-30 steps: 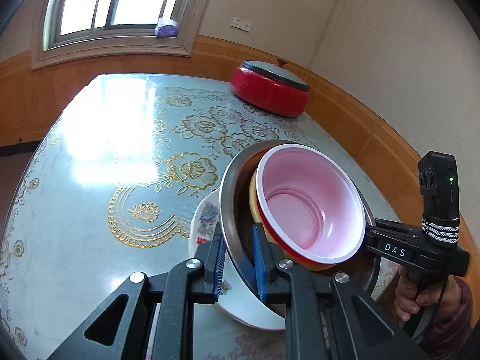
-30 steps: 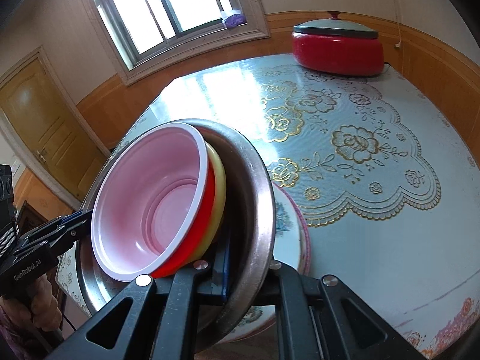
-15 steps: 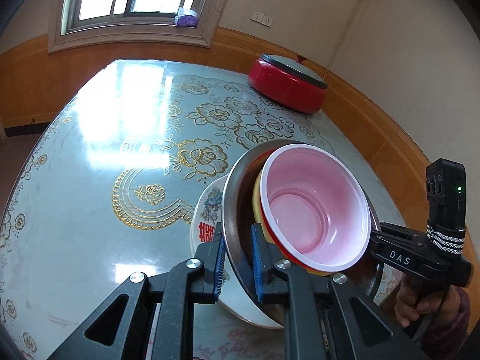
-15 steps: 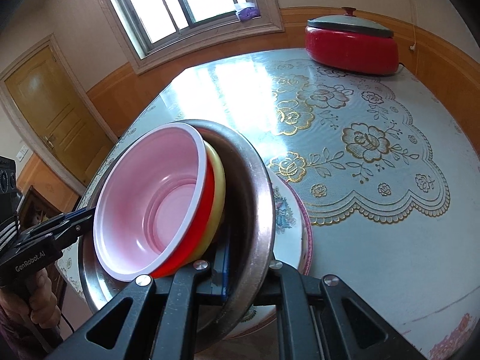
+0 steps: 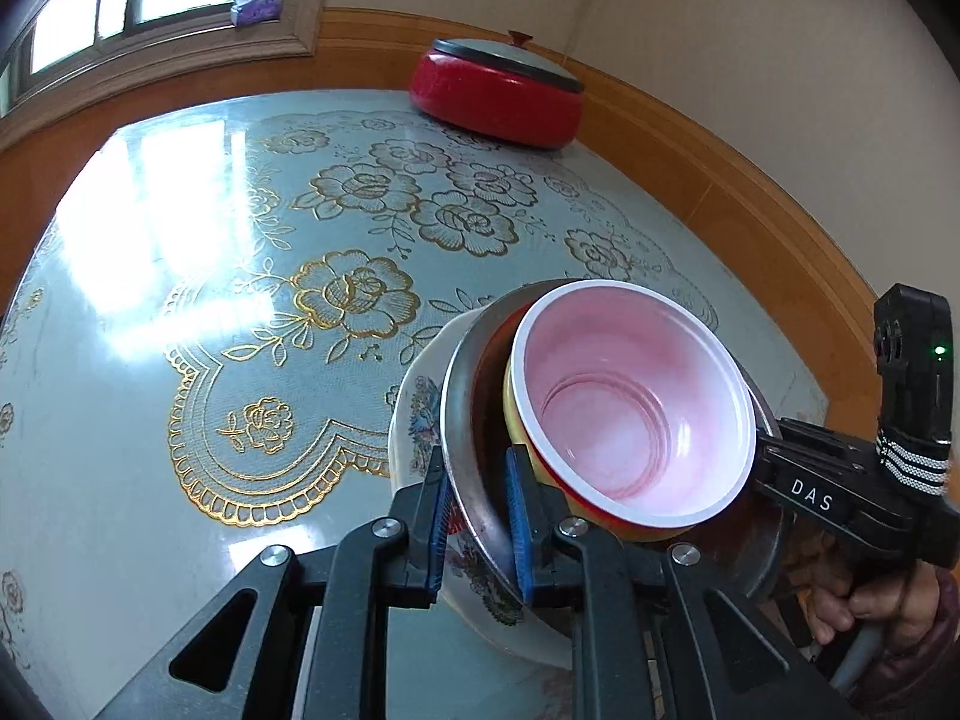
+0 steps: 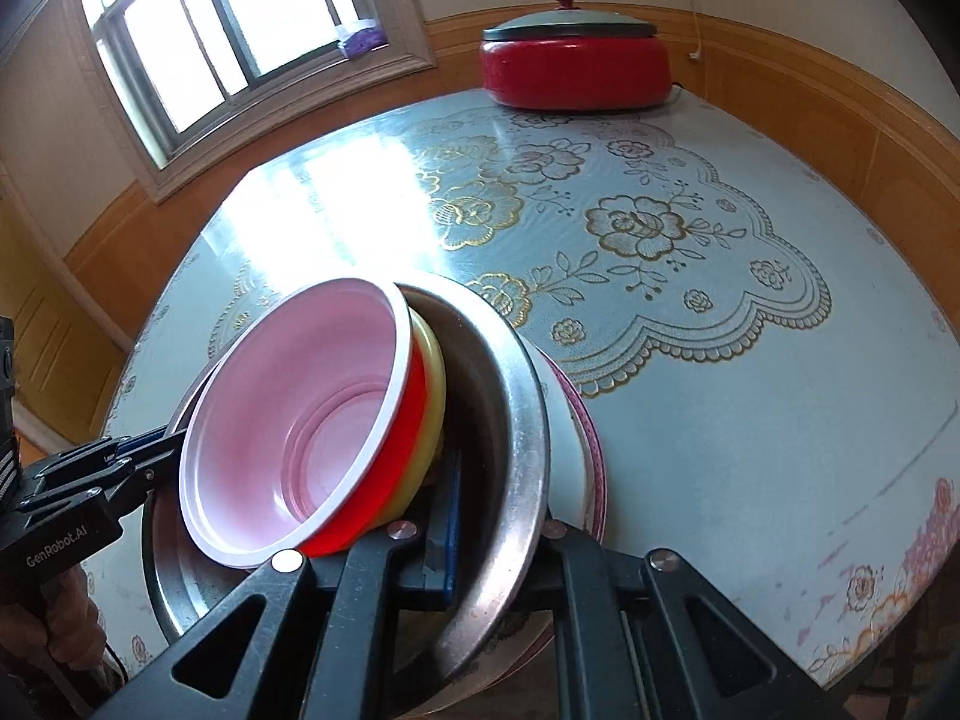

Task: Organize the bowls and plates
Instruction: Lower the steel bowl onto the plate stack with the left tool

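A steel bowl (image 5: 459, 396) (image 6: 510, 420) holds a yellow bowl (image 5: 513, 414) (image 6: 432, 408), and inside that a red bowl with a pink inside (image 5: 630, 408) (image 6: 300, 420). My left gripper (image 5: 477, 480) is shut on the steel rim at its near side, one blue pad on each face. My right gripper (image 6: 498, 516) is shut on the opposite rim and shows at the right in the left wrist view (image 5: 810, 480). A white flowered plate (image 5: 414, 420) (image 6: 564, 438) lies right under the stack. Whether the bowl touches it I cannot tell.
A red lidded pot (image 5: 498, 96) (image 6: 576, 66) stands at the table's far edge by the wall. The round table (image 5: 180, 240) carries a pale blue cloth with gold flowers. A person's hand (image 5: 870, 606) holds the right gripper's handle at the table's near right edge.
The left gripper has rolled and sunk a little with the bowl stack, and the pot now sits nearer the middle of its view. Both grippers keep their hold on the steel rim.
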`<act>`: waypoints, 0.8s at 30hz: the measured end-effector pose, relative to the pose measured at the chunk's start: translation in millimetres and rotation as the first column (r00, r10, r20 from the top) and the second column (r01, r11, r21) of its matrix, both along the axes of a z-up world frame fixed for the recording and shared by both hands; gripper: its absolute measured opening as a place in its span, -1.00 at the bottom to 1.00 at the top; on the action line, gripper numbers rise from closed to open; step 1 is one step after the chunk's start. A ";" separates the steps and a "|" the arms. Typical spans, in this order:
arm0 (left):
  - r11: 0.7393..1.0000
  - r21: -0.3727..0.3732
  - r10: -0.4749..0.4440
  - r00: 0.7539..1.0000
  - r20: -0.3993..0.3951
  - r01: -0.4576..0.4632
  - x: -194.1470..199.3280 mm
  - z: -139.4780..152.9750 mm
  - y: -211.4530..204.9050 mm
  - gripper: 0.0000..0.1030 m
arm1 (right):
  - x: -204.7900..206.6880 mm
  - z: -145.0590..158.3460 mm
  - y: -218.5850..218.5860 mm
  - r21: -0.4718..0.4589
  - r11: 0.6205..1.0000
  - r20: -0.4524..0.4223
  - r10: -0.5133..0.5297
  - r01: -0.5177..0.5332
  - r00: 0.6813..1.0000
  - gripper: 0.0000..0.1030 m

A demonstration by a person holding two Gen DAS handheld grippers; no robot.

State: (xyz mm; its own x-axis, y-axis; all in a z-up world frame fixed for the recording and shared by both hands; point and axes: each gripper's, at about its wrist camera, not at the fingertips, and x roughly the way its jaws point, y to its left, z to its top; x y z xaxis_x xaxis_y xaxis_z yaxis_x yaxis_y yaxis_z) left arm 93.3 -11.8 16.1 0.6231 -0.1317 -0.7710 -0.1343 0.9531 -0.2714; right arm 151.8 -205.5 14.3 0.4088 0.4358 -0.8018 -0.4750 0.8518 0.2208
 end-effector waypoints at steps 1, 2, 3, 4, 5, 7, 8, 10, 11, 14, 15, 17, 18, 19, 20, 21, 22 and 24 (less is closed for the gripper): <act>1.000 0.000 -0.023 1.000 -0.001 0.023 0.8 -1.7 0.7 -0.65 | -2.1 -1.6 -0.3 -0.005 1.000 -0.001 -0.024 0.024 1.000 -0.82; 0.999 -0.003 -0.042 0.999 0.005 0.042 1.4 -2.4 1.7 -0.64 | -3.2 -3.0 -1.6 -0.003 0.999 -0.002 -0.045 0.045 0.999 -0.82; 0.998 -0.012 -0.058 0.998 0.006 0.058 1.8 -2.9 3.9 -0.63 | -4.9 -3.4 -1.8 0.001 0.998 -0.004 -0.063 0.063 0.998 -0.82; 0.997 -0.020 -0.073 0.997 0.008 0.074 3.0 -2.8 5.7 -0.63 | -6.3 -3.1 -1.8 0.000 0.997 -0.002 -0.082 0.082 0.997 -0.82; 0.996 -0.023 -0.088 0.996 0.010 0.088 3.4 -2.2 6.5 -0.63 | -7.8 -2.4 -1.4 -0.004 0.995 0.003 -0.097 0.097 0.995 -0.82; 0.993 -0.026 -0.111 0.994 0.018 0.111 4.0 -2.8 8.1 -0.63 | -9.8 -2.6 -1.3 -0.007 0.993 0.012 -0.120 0.120 0.993 -0.83; 0.992 -0.032 -0.119 0.993 0.024 0.120 4.1 -3.1 9.0 -0.63 | -10.7 -3.1 -1.2 -0.006 0.991 0.010 -0.134 0.134 0.991 -0.83; 0.990 -0.043 -0.133 0.991 0.024 0.134 7.5 -4.2 11.2 -0.63 | -12.7 -2.7 -1.1 -0.005 0.988 0.003 -0.156 0.156 0.988 -0.83; 0.989 -0.046 -0.139 0.990 0.025 0.141 7.4 -4.4 11.9 -0.63 | -13.0 -2.3 -0.3 -0.007 0.986 0.001 -0.165 0.165 0.986 -0.83; 0.987 -0.052 -0.151 0.988 0.029 0.152 6.8 -4.4 13.3 -0.63 | -18.0 0.9 -4.0 0.002 0.981 -0.006 -0.194 0.194 0.981 -0.72; 0.987 -0.057 -0.151 0.988 0.034 0.153 6.8 -4.1 14.5 -0.63 | -20.3 2.2 -6.3 0.007 0.979 -0.010 -0.204 0.204 0.979 -0.63; 0.986 -0.058 -0.154 0.987 0.047 0.157 6.6 -1.2 15.8 -0.63 | -25.5 6.5 -13.2 0.020 0.973 -0.005 -0.229 0.229 0.974 -0.60; 0.986 -0.056 -0.156 0.986 0.051 0.159 6.7 0.0 16.0 -0.62 | -27.6 8.5 -16.6 0.028 0.970 -0.003 -0.240 0.240 0.971 -0.59; 0.985 -0.055 -0.161 0.986 0.050 0.163 7.1 -0.2 16.2 -0.62 | -30.8 11.3 -19.8 0.043 0.969 -0.001 -0.244 0.244 0.970 -0.59; 0.985 -0.056 -0.163 0.985 0.050 0.165 6.9 -0.9 16.5 -0.62 | -34.0 13.7 -22.2 0.056 0.968 0.003 -0.245 0.244 0.970 -0.59; 0.984 -0.060 -0.164 0.985 0.054 0.167 6.1 -1.2 17.0 -0.62 | -37.9 15.4 -23.0 0.057 0.968 0.011 -0.247 0.246 0.969 -0.59; 0.984 -0.061 -0.167 0.984 0.056 0.170 5.5 -1.2 16.9 -0.62 | -40.5 16.0 -22.8 0.048 0.967 0.020 -0.250 0.249 0.968 -0.59; 0.983 -0.061 -0.169 0.984 0.058 0.172 4.6 -1.5 16.4 -0.62 | -43.7 14.1 -22.5 0.040 0.966 0.023 -0.255 0.254 0.967 -0.59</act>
